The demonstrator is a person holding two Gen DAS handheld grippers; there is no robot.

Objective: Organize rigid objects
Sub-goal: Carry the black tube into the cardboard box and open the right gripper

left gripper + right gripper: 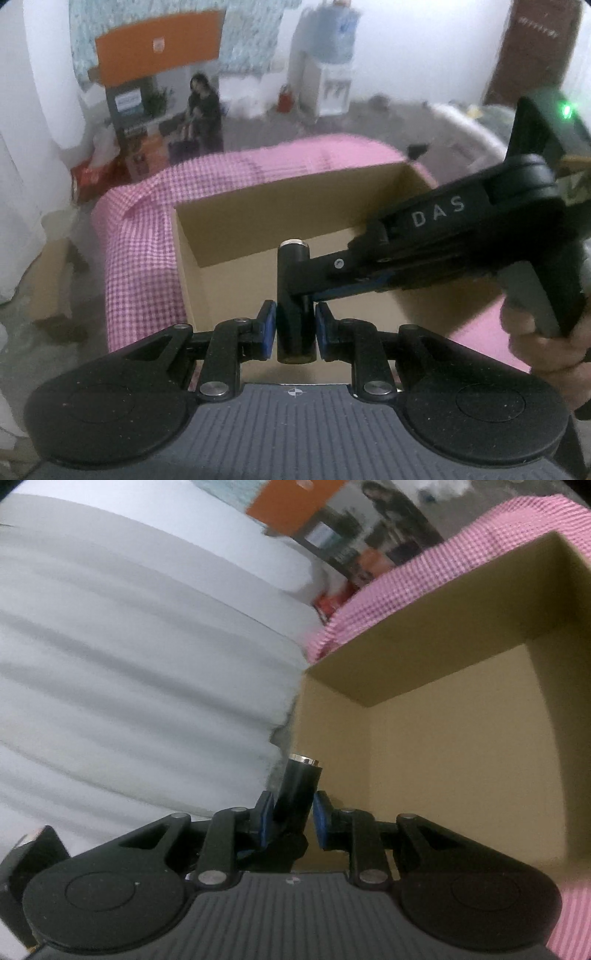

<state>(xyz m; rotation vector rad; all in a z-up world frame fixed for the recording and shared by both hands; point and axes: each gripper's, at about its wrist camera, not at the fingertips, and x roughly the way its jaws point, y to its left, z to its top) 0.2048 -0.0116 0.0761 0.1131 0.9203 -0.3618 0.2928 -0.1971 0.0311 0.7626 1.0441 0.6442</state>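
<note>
I have one pink checked cloth (140, 236) spread over the table, and on it one open cardboard box (229, 210), bare inside as far as I can see, filling the middle and far right of both views. Over its near edge I hold two grippers. My left gripper (294, 330) has its blue pads closed on the lower half of one black cylinder (293, 280) with a bright metal cap, which stands upright above the near part of the box. My right gripper (314, 291) comes in from the right and, from its own camera (293, 819), grips the same cylinder (299, 786) higher up; the right pad looks a shade clear of it there, but motion blur makes that hard to judge, so I read both as clamped. I count one cylinder, one box, two grippers, and one hand (546, 343) showing at the right edge. I judge the cylinder rigid, smooth and likely slippery, fairly light, not fragile. The best hold is across the mid-body, pads square to its axis, well below the polished cap, so it cannot pivot or slide out.
</note>
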